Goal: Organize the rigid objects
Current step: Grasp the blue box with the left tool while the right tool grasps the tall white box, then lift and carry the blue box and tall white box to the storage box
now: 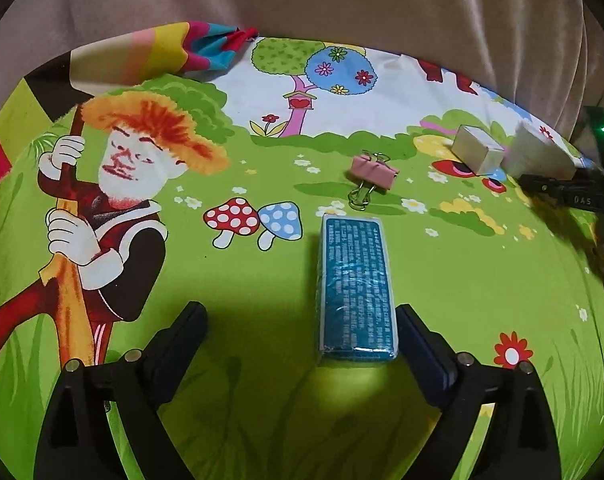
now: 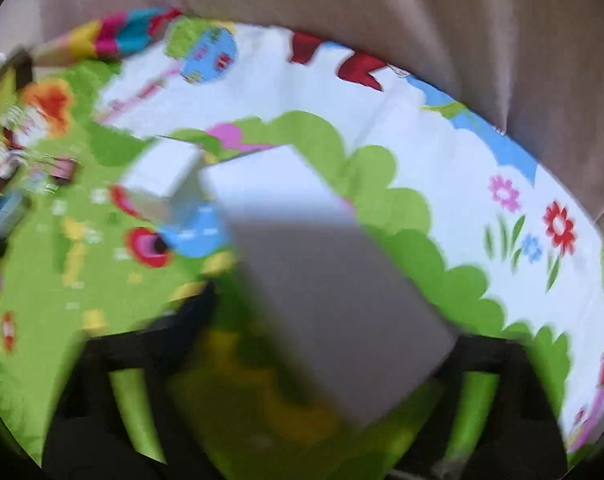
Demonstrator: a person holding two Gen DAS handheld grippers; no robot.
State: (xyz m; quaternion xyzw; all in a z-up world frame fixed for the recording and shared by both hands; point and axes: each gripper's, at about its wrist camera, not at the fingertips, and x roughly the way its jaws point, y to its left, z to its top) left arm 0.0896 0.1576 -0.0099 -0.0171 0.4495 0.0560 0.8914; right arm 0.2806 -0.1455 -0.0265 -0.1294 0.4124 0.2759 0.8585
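Left wrist view: the left gripper point(image 1: 302, 344) hangs over a cartoon-printed cloth point(image 1: 441, 280), jaws spread wide. A blue box point(image 1: 355, 286) in clear wrap lies flat between them, lengthwise, close beside the right finger and well apart from the left one; neither pad presses on it. Just beyond the box's far end sits a pink clip point(image 1: 371, 178) with wire handles. Farther right, a small white block point(image 1: 477, 148) rests on the cloth, and just right of it a second white block point(image 1: 539, 152), blurred, sits at the tip of the right gripper point(image 1: 557, 188), which reaches in from the right edge. A beige curtain point(image 1: 341, 8) hangs behind the cloth.

Right wrist view: heavily blurred. A large white block point(image 2: 321, 280) fills the middle, between the dark fingers, and the jaws are closed on it. The small white block point(image 2: 162, 176) lies just to its far left. The clip point(image 2: 64, 168) and box point(image 2: 6, 212) smear along the left edge.
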